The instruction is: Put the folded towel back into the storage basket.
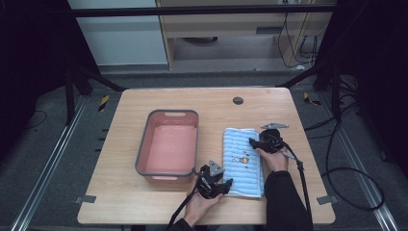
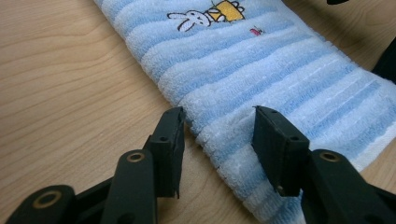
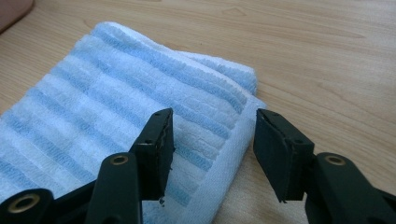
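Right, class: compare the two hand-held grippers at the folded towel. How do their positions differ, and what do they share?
The left hand-held gripper sits at the blue striped towel's near corner, beside the pink tub; the right hand-held gripper is at the towel's far end, away from the tub. The left straddles the towel's long side edge, the right its white-hemmed edge near a far corner. Shared: both are open, jaws either side of an edge.

Folded blue-and-white striped towel (image 1: 243, 161) with rabbit embroidery, lying flat on table, at 3 o'clock of pink tub (image 1: 169, 144), just beside it
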